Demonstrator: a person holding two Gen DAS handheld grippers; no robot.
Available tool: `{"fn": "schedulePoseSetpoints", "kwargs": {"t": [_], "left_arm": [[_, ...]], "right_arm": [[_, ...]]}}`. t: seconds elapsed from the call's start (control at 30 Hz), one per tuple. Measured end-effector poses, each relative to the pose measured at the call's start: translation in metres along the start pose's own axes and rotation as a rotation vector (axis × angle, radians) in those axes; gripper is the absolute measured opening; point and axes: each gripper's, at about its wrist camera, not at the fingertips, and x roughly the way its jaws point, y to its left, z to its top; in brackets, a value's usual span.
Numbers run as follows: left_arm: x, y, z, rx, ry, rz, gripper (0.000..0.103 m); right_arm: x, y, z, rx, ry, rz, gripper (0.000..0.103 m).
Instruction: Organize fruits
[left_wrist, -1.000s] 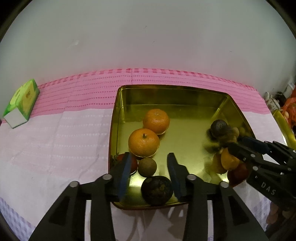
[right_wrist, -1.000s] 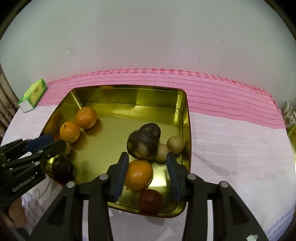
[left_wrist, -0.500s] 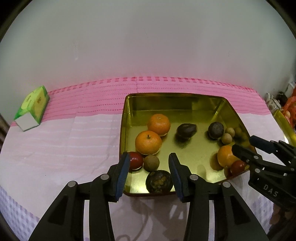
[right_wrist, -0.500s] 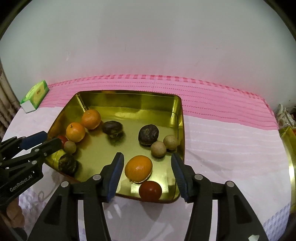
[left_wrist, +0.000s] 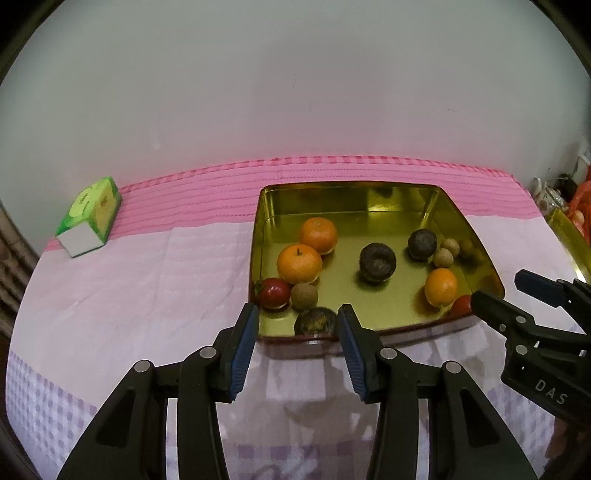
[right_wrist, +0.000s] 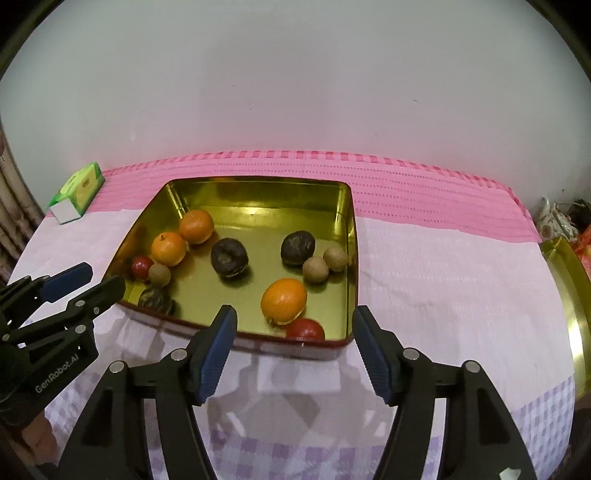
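Note:
A gold square tin tray (left_wrist: 266, 206) (right_wrist: 349, 236) holds several fruits: two oranges (left_wrist: 300, 263) at its left, a third orange (right_wrist: 283, 300) near the front, three dark round fruits (right_wrist: 229, 257), small tan fruits (right_wrist: 315, 269) and two red ones (left_wrist: 274, 292) (right_wrist: 305, 329). My left gripper (left_wrist: 297, 317) is open and empty, just before the tray's near left rim. My right gripper (right_wrist: 293, 321) is open and empty, before the tray's near right rim. Each gripper shows in the other's view, my right gripper (left_wrist: 498, 299) at the right and my left gripper (right_wrist: 92, 280) at the left.
A green and white carton (left_wrist: 90, 216) (right_wrist: 75, 192) lies at the back left on the pink and white cloth (left_wrist: 147, 280). A second gold tin (right_wrist: 570, 291) stands at the right table edge, with clutter behind it. A white wall runs along the back.
Both grippers have drawn back from inside the tray to its near rim. A dark fruit that was moving near the right gripper rolled to the tray's middle and now rests there. The right jaws opened wider.

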Motion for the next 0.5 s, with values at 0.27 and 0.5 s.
{"fn": "schedulePoseSetpoints", "kwargs": {"t": [0.27,0.5], "left_arm": [[-0.018,-0.001,-0.018,-0.002,-0.006,0.044,0.054],[-0.023,0.001,-0.030,-0.028,0.013,0.045,0.054]], "right_arm": [[-0.018,0.003,-0.016,0.013,0.010,-0.006,0.069],[-0.027,0.005,-0.026,0.011,0.013,-0.010,0.071]]}}
